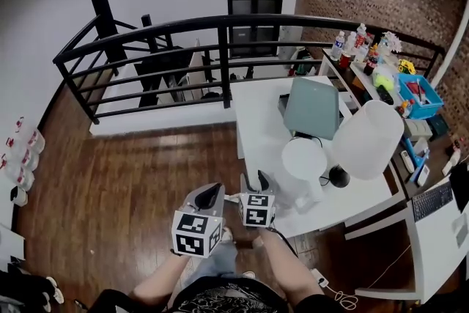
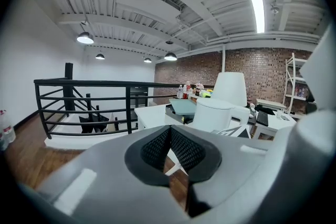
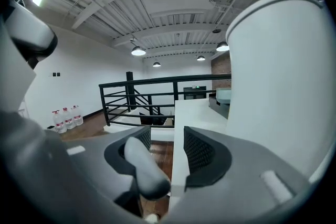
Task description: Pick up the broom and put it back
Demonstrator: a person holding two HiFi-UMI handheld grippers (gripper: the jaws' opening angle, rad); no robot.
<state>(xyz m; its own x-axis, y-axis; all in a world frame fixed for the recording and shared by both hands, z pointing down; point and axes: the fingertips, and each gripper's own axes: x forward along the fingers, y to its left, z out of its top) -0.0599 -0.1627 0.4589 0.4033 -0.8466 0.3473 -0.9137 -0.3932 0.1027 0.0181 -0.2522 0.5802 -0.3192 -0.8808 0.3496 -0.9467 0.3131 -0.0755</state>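
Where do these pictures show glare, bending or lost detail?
Head view: the wide lens bows the black railing into an arc. Left gripper view: the ceiling tube light is blown out to white; the corners are black. Right gripper view: the near white container looms large, without detail.

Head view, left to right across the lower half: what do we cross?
water bottles by the wall → left gripper → right gripper → white round container → large white cone → keyboard
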